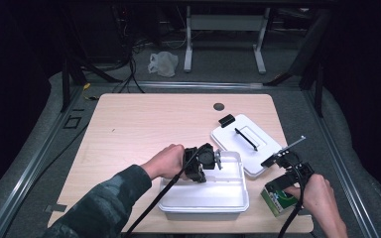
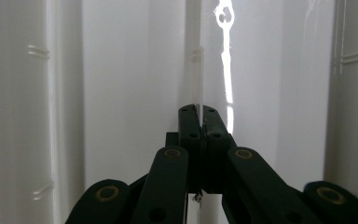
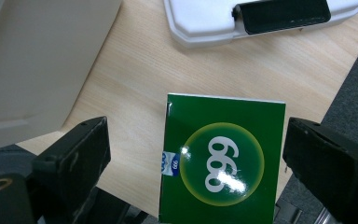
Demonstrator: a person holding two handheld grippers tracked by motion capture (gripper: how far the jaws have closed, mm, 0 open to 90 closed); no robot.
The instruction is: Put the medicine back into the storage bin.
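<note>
The left gripper (image 1: 217,161) is clamped on the white plastic bin's (image 1: 228,198) rim; right of that bin, the right gripper (image 3: 196,154) gapes around a green cardboard box (image 3: 221,163).

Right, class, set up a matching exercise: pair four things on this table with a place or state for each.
Things:
1. left gripper
2. right gripper
3. white lid
4. green box

Descriptions:
A. lying flat beyond the white tub, black handle up
B. jaws shut, at the tub's rim
C. marked 999, near the table's right front corner
D. jaws open either side of the box

Pairs: 1-B, 2-D, 3-A, 4-C
</note>
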